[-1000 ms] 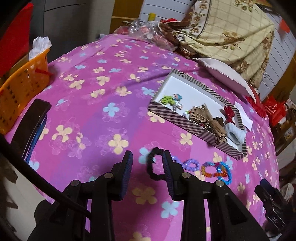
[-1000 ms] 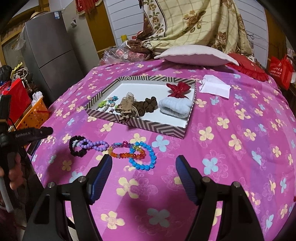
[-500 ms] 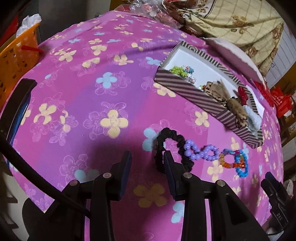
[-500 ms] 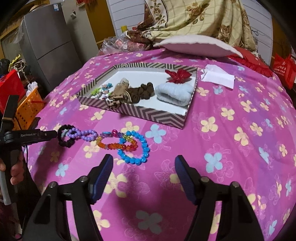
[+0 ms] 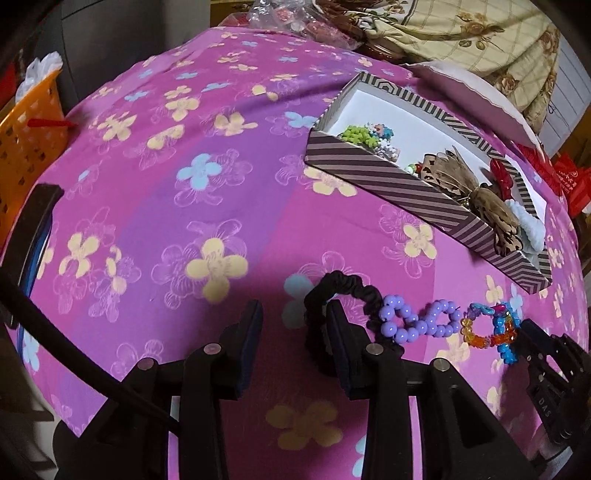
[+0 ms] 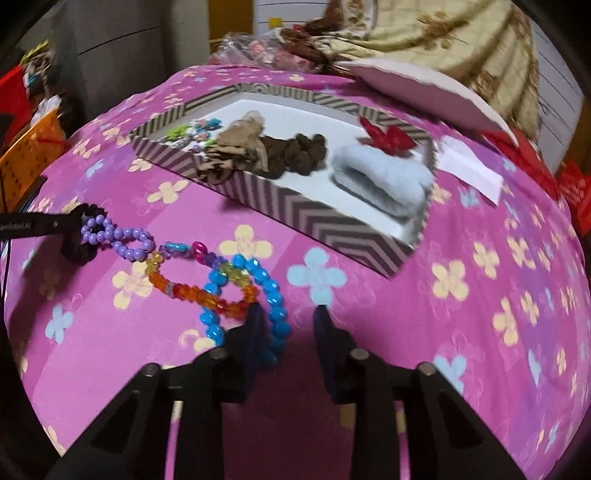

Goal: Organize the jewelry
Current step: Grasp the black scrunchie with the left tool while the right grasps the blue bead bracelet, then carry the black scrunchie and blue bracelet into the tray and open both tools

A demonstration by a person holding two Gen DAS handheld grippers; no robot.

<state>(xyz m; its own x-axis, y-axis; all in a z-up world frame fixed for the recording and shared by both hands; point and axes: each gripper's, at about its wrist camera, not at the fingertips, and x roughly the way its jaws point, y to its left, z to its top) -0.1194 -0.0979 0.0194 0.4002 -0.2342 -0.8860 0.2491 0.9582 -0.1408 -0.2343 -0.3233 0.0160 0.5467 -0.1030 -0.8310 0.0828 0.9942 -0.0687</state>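
Note:
A chain of hair and wrist bands lies on the pink flowered bedspread (image 5: pixel 207 177): a black scrunchie (image 5: pixel 343 282), a purple bead bracelet (image 5: pixel 417 326), a rainbow bracelet (image 6: pixel 199 291) and a blue bead bracelet (image 6: pixel 275 295). My left gripper (image 5: pixel 293 314) is open, low over the scrunchie, whose left side lies against the inner face of its right finger. My right gripper (image 6: pixel 288 314) has its jaws closing around one strand of the blue bracelet. That strand rests by the left finger, and the right finger is still apart from it. The striped box (image 5: pixel 399 184) holds hair ties and clips.
An orange basket (image 5: pixel 26 140) stands off the bed's left side, with a dark flat object (image 5: pixel 35 221) beside it. A white pillow (image 5: pixel 476 92) and a folded blanket (image 5: pixel 480 33) lie behind the box. White paper (image 6: pixel 469 170) lies right of the box.
Both grippers have sunk toward the chain of bands. The right jaws have narrowed around the blue bracelet. The left gripper's right finger has come up against the scrunchie.

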